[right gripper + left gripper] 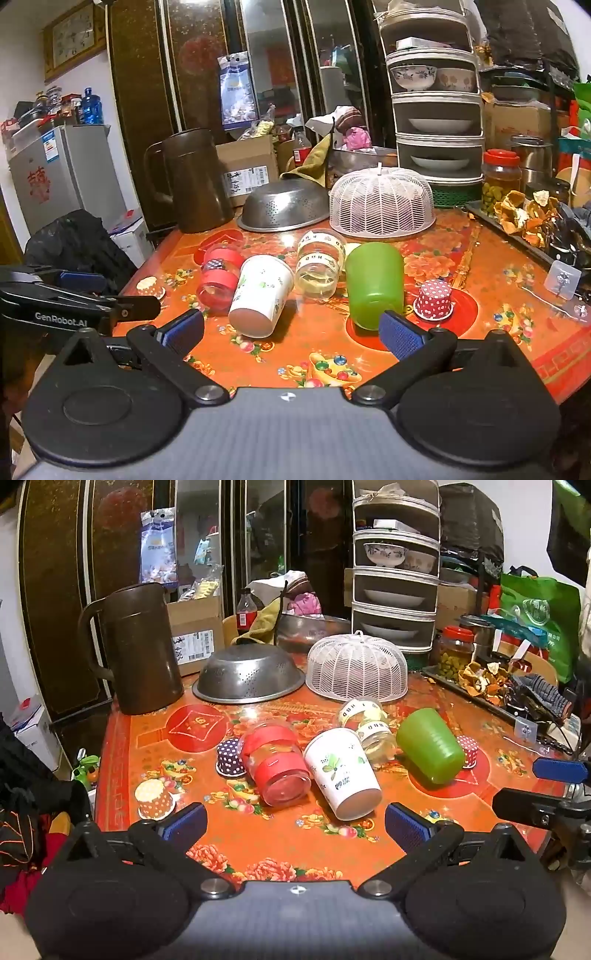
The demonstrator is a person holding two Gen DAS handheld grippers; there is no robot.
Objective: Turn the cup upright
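Observation:
Several cups lie on their sides in a row on the red flowered table (pixel 258 834): a clear cup with red bands (pixel 275 764) (pixel 218 280), a white paper cup (pixel 341 771) (pixel 260 293), a clear cup with yellow-white bands (pixel 369 725) (pixel 319 266) and a green plastic cup (pixel 430 746) (pixel 375 282). My left gripper (pixel 295 825) is open and empty, just in front of the white cup. My right gripper (pixel 291 332) is open and empty, in front of the white and green cups, its right pad near the green cup's base.
Small dotted paper cups (pixel 155 799) (pixel 231 757) (pixel 434 299) stand upside down around the row. Behind stand a brown jug (pixel 142 650), a steel colander (pixel 251 679), a white mesh food cover (pixel 356 668) and a tiered dish rack (pixel 395 572). A tray of peels (pixel 484 683) lies at right.

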